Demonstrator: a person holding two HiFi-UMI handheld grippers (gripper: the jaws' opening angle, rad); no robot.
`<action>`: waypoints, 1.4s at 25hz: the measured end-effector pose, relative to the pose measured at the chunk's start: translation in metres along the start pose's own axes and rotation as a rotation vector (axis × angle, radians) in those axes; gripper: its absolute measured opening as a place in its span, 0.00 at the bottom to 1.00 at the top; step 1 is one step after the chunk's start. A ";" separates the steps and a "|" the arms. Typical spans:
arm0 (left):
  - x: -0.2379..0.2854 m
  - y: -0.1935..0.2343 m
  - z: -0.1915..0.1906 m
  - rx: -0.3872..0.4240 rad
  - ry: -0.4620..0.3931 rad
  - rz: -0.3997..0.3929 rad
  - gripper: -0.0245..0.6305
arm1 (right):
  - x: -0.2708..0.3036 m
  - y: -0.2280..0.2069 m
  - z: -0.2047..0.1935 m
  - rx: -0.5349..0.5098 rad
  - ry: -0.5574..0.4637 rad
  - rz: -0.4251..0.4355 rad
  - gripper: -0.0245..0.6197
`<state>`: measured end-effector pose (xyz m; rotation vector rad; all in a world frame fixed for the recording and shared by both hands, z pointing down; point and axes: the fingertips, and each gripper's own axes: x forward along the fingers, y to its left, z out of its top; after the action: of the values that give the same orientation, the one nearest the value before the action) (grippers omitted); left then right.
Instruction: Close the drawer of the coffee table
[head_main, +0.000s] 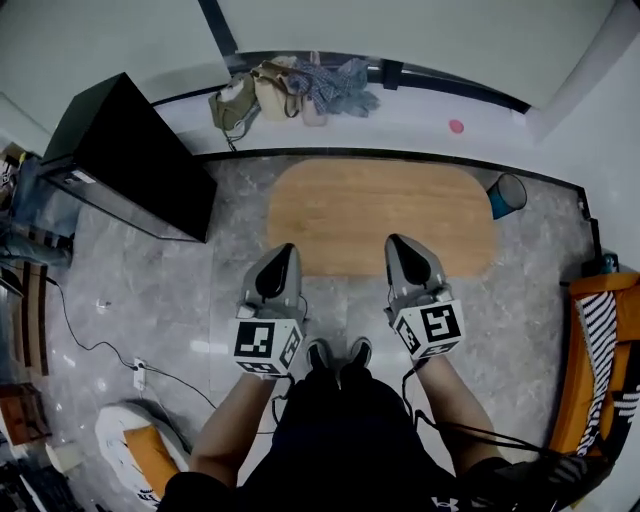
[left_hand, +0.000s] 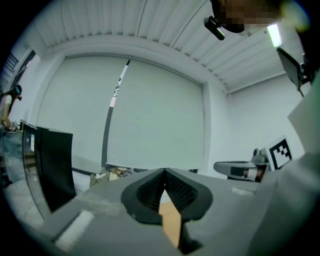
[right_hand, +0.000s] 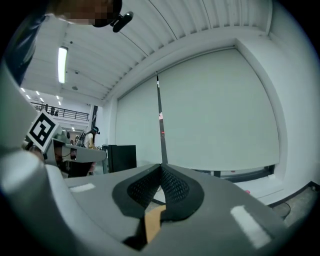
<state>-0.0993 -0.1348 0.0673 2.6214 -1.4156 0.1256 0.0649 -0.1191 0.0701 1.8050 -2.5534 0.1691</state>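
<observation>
The coffee table (head_main: 380, 215) is a low oval table with a light wooden top, seen from above in the head view; no drawer shows from here. My left gripper (head_main: 286, 252) is held high over its near left edge, shut with nothing in it. My right gripper (head_main: 396, 243) hangs over the near right edge, also shut and empty. In the left gripper view the black pads (left_hand: 164, 172) meet at their tips, with a strip of the wooden top (left_hand: 171, 224) below. The right gripper view shows its pads (right_hand: 160, 167) closed the same way, pointing level at the window wall.
A black cabinet (head_main: 130, 160) stands left of the table. A heap of bags and cloth (head_main: 290, 90) lies at the far wall. A blue bin (head_main: 506, 194) sits by the table's right end. An orange striped seat (head_main: 600, 360) is at right. My feet (head_main: 338, 355) stand just before the table.
</observation>
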 end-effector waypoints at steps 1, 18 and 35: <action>-0.002 -0.001 0.013 0.004 -0.019 -0.001 0.04 | -0.001 0.005 0.015 -0.008 -0.021 0.004 0.04; -0.018 -0.040 0.150 0.110 -0.263 -0.093 0.04 | -0.030 0.027 0.146 -0.116 -0.235 -0.013 0.04; -0.020 -0.030 0.146 0.101 -0.254 -0.073 0.04 | -0.035 0.023 0.138 -0.097 -0.220 -0.029 0.04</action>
<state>-0.0856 -0.1286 -0.0823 2.8521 -1.4176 -0.1537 0.0626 -0.0914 -0.0715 1.9212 -2.6205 -0.1601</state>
